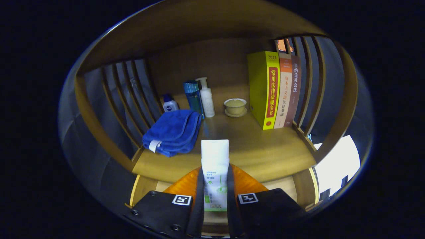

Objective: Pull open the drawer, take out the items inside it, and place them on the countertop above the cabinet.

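Tube (215, 166) clamped upright between both fingers of the gripper (215, 196), above the countertop (265, 149), towel (173, 132) just beyond, left of tube

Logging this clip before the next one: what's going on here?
The hand-held gripper is shut on a white tube, both fingers pressing its sides, and holds it upright over the front edge of the wooden countertop. Ahead on the countertop lie a folded blue towel, a few bottles, a lidded cup on a saucer and three standing books. The tube is not yet set down.
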Demonstrator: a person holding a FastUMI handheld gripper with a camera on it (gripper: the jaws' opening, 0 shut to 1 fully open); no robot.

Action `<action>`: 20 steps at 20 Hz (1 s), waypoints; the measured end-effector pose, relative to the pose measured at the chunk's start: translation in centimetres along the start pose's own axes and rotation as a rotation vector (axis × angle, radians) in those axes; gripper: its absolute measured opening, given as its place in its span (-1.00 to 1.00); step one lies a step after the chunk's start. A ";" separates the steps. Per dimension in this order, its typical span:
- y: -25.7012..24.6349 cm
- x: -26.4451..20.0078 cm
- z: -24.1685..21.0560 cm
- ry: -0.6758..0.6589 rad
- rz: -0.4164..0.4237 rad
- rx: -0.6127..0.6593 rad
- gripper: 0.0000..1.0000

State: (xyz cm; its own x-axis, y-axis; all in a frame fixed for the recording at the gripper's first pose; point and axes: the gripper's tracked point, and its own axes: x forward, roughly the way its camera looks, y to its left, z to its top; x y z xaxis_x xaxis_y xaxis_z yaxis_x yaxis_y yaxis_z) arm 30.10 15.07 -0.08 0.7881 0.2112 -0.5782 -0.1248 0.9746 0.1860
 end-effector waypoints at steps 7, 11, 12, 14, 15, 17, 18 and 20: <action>-1.2 7.8 1.2 0.053 -0.063 -0.041 -0.25; -0.9 10.2 1.1 0.091 -0.079 -0.082 -0.22; -0.9 10.8 0.9 0.101 -0.083 -0.089 -0.20; -1.1 11.7 0.1 0.123 -0.097 -0.078 -0.17; -1.1 12.0 -0.2 0.138 -0.103 -0.072 -0.17; -1.3 12.8 -0.8 0.153 -0.110 -0.063 -0.17; -1.3 12.9 -0.7 0.149 -0.113 -0.054 -0.10; -1.4 13.2 -0.7 0.139 -0.112 -0.044 -0.06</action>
State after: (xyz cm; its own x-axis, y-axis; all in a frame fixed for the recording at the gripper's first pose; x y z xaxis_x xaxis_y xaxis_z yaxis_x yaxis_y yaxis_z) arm 40.18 16.57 -8.53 0.7083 0.1069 -0.6977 -0.0699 0.9942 0.0814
